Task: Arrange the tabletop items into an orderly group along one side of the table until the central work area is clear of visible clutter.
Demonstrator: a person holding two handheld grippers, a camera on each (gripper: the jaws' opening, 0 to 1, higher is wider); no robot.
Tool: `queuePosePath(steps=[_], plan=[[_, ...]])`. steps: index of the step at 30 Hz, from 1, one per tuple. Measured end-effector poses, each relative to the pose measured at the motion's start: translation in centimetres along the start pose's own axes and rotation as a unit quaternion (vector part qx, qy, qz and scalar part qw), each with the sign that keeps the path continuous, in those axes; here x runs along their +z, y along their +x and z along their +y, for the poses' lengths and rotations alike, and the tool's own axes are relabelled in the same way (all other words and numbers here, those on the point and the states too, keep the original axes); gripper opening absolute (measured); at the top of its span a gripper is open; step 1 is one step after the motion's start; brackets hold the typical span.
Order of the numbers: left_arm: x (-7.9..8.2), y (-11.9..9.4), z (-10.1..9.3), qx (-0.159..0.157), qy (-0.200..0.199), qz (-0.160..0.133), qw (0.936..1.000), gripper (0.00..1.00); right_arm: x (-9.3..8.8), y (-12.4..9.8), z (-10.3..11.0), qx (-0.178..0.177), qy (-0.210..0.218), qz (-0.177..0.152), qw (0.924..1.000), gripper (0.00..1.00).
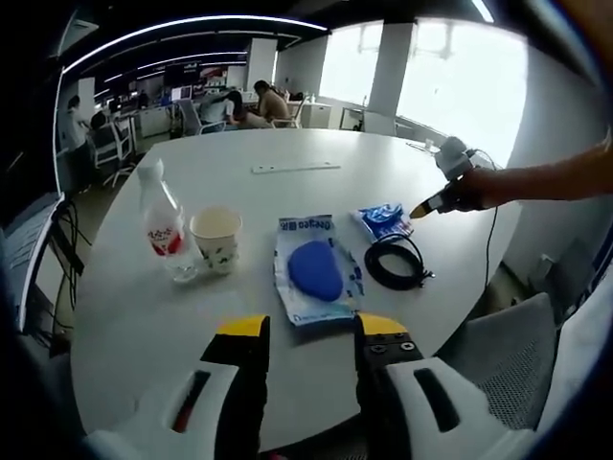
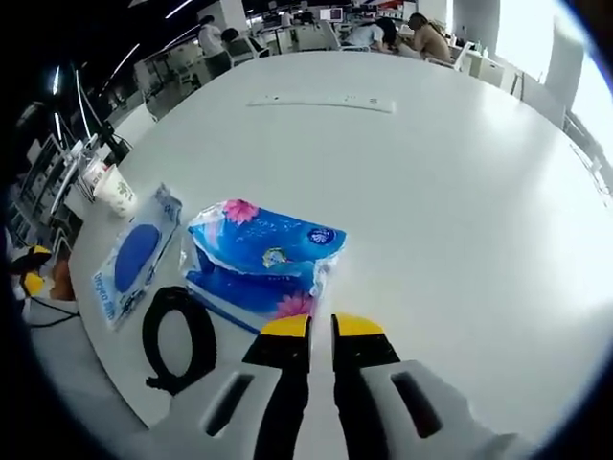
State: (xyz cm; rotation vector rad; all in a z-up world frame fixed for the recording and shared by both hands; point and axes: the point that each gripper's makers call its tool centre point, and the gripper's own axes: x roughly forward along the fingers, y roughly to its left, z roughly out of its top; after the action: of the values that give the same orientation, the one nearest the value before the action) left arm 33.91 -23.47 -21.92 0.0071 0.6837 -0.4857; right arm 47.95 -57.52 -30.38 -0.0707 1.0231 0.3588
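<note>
The table (image 2: 460, 172) is plain white. On it lie a blue tissue pack (image 2: 263, 254) with pink flowers, a clear pouch (image 1: 316, 270) holding a blue oval (blue lettering on top), a black cable coil (image 2: 179, 337), a cream paper cup (image 1: 216, 240) with small dark motifs and a red-labelled clear bottle (image 1: 161, 222).

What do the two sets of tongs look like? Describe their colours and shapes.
Both the left tongs and the right tongs have two black jaws with yellow tips, rising from white moulded bodies with dark slot-shaped recesses. In the left gripper view, the right tongs show the same yellow tip.
</note>
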Motion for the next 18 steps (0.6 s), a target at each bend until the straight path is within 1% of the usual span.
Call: queuePosePath(steps=[5,10,14,18], plan=[[-0.3,0.5,0.0,-0.001,-0.003,0.006,1.0,0.33,0.0,0.0,0.0,-0.002,-0.004,-0.002,1.0,0.05],[-0.4,1.0,-0.2,-0.004,-0.009,0.009,0.9999,0.33,-0.5,0.2,0.8,0.002,-0.017,-0.002,0.9998,0.05],[-1.2,1.6,-0.2,-0.009,-0.04,0.011,0.9991,0.33,-1.0,0.4,1.4,0.004,-0.023,0.0,0.9997,0.05],[-1.8,2.1,-0.8,-0.013,-0.044,0.016,0.9988,0.33,-1.1,0.5,1.7,0.009,-0.029,-0.001,0.9995,0.04]])
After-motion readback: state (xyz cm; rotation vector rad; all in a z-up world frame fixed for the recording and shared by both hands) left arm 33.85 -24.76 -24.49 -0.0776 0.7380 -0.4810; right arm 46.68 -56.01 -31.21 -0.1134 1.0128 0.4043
